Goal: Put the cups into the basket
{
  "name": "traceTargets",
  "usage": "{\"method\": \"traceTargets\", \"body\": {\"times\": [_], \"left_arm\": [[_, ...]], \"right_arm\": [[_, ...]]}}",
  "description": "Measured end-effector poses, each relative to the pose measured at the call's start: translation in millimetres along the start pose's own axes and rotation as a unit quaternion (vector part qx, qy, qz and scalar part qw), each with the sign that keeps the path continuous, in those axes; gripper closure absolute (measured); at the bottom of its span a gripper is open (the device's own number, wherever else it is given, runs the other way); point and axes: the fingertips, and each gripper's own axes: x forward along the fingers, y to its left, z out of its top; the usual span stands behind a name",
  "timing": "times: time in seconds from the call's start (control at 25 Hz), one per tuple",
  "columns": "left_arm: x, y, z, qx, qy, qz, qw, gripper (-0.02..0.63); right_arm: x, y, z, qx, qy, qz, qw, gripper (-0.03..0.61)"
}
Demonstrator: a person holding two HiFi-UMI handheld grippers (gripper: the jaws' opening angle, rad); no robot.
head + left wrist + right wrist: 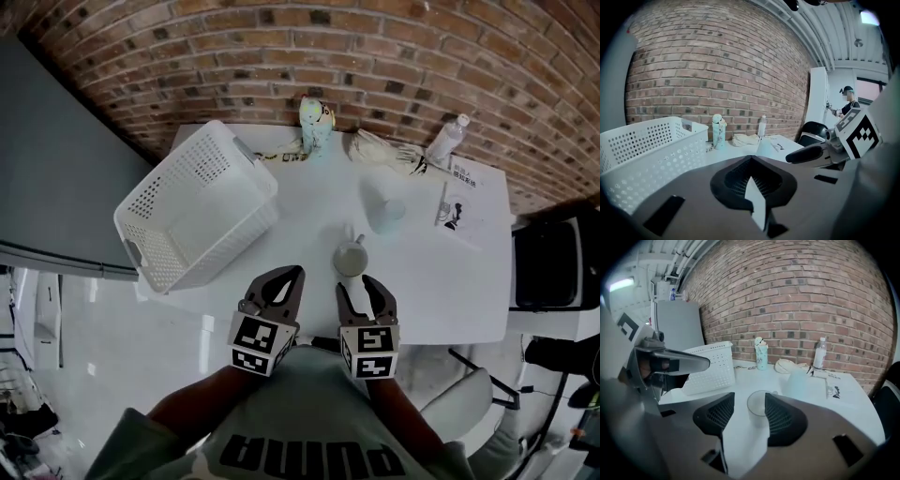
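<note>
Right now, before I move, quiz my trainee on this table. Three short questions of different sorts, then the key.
1. True or false: the right tongs are shut on the mug.
2. In the head view, which thing stands left of the mug? A: basket. B: bottle. C: papers.
3. Name the thing that stands just beyond the mug, toward the brick wall.

Key:
1. False. The tongs stand open and their pads do not press the mug.
2. A.
3. The frosted cup.
</note>
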Motion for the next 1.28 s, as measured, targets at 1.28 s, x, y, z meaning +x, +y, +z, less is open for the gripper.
{"method": "traceTargets", "body": {"times": [1.28], "left_arm": [[39, 35, -36, -0.005, 0.048, 0.055, 0.9973, 0.606]], "right_arm": [[98, -27, -42, -0.067, 0.125, 0.018, 0.99, 0.193]]}}
